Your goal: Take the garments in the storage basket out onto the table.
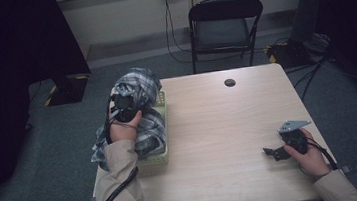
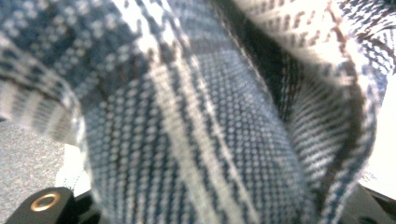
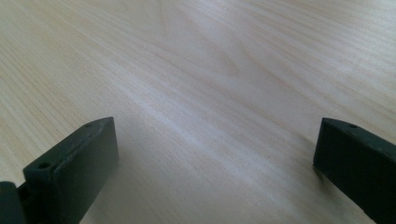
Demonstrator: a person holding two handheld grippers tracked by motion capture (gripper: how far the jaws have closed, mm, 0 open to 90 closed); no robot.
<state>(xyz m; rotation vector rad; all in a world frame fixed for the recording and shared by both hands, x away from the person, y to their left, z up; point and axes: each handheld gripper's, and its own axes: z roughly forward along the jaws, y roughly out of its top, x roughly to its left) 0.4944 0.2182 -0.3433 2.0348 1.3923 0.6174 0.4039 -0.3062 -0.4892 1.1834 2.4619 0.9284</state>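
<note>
Left gripper (image 1: 125,102) clamped on the plaid cloth (image 1: 137,87), bunched above the basket (image 1: 153,159) at the table's (image 1: 230,135) left edge, for lifting out; right gripper (image 1: 275,151) idle, jaws apart.

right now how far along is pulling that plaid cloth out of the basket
Done: the left gripper is shut on the plaid cloth and holds a bunch of it above the basket. In hand: the lift. Left: the rest still drapes in and over the basket. The right gripper rests open on the table.
</note>
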